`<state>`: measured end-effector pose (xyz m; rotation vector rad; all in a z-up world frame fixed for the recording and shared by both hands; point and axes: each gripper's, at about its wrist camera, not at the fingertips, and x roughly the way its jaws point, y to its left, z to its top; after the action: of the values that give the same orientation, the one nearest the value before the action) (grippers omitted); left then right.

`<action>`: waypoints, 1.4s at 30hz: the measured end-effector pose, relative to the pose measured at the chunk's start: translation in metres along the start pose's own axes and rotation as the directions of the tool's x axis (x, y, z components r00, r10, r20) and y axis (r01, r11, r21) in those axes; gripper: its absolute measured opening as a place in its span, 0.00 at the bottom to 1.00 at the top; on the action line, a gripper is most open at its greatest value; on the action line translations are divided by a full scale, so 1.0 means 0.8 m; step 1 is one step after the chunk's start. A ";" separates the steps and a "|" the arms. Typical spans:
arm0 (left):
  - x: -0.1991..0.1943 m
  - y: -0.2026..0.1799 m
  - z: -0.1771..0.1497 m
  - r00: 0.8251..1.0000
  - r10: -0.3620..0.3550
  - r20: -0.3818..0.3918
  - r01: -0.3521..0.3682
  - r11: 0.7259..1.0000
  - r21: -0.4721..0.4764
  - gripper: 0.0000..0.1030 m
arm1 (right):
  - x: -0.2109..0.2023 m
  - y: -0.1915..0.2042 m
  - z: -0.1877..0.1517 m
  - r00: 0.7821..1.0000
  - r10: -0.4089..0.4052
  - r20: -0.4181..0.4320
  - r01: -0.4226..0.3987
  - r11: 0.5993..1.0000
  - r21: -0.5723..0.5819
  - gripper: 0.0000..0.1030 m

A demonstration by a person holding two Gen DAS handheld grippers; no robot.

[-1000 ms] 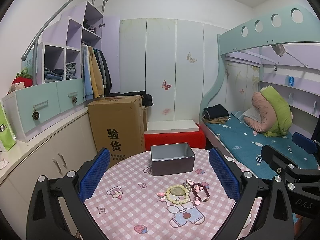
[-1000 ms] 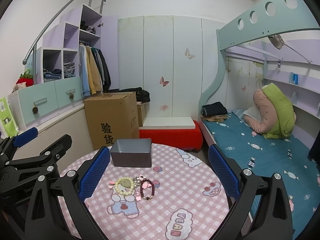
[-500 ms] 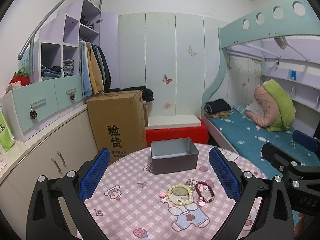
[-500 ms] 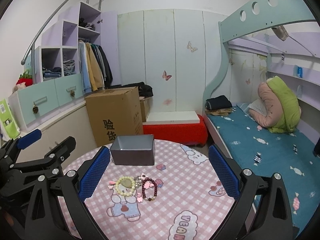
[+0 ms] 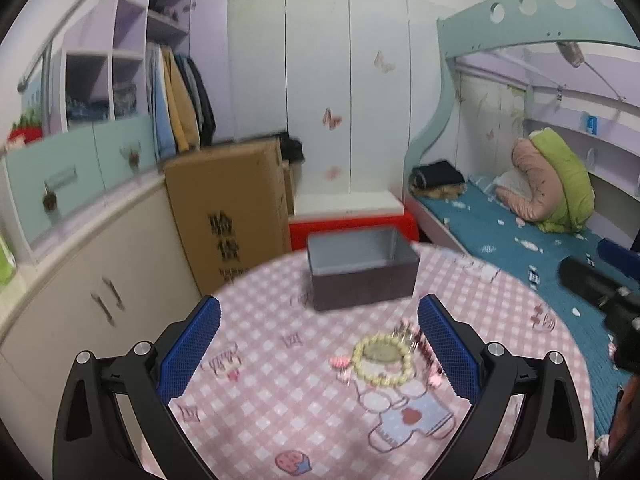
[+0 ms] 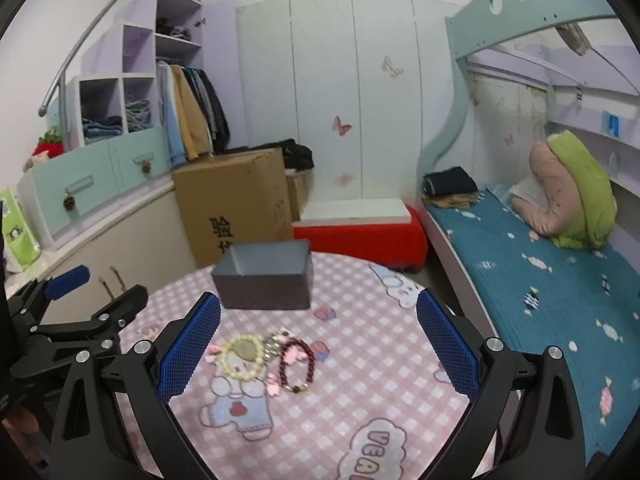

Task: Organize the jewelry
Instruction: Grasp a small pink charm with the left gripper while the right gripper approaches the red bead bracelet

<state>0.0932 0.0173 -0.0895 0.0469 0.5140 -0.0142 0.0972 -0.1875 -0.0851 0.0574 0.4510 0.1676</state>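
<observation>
A small pile of jewelry lies on the round table with the pink checked cloth (image 6: 360, 380): a cream bead bracelet (image 6: 243, 356), a dark red bead bracelet (image 6: 297, 366) and small pink and metal pieces (image 6: 276, 340). Behind it stands an open grey tin box (image 6: 264, 276). The cream bracelet (image 5: 382, 360) and the box (image 5: 360, 266) also show in the left wrist view. My left gripper (image 5: 318, 354) is open and empty above the table. My right gripper (image 6: 318, 354) is open and empty above the jewelry. The left gripper (image 6: 72, 320) shows at the left of the right wrist view.
A cardboard box (image 6: 236, 200) and a red stool with a white top (image 6: 360, 228) stand behind the table. A bunk bed with a blue sheet (image 6: 540, 264) is on the right. Cabinets and drawers (image 6: 92, 184) line the left wall.
Both grippers have moved forward and lower toward the table. The box and jewelry look larger and closer. Nothing on the table has moved.
</observation>
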 end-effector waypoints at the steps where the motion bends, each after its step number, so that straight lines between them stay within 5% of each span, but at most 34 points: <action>1: 0.009 0.004 -0.005 0.999 -0.010 -0.034 0.009 1.000 -0.015 0.93 | 0.005 -0.003 -0.005 1.000 0.008 -0.009 -0.008 1.000 0.006 0.93; 7: 0.059 0.012 -0.040 0.982 -0.043 -0.183 0.031 0.997 -0.067 0.93 | 0.052 -0.026 -0.032 0.990 0.038 -0.136 -0.026 0.996 0.091 0.93; 15: 0.120 -0.002 -0.061 0.950 -0.051 -0.309 0.034 0.998 -0.059 0.93 | 0.093 -0.027 -0.055 0.977 -0.001 -0.214 0.011 0.999 0.045 0.93; 32: 0.164 0.040 -0.070 0.924 -0.006 -0.383 -0.023 0.997 -0.073 0.90 | 0.142 -0.026 -0.074 0.952 0.037 -0.302 -0.025 0.999 0.045 0.93; 42: 0.172 0.029 -0.070 0.922 -0.045 -0.385 0.023 0.998 -0.061 0.85 | 0.156 -0.016 -0.082 0.939 0.043 -0.340 -0.034 0.999 0.034 0.93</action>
<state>0.1858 0.0427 -0.2052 -0.0143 0.9114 -0.0249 0.1814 -0.1769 -0.1985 0.0648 0.7996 0.2110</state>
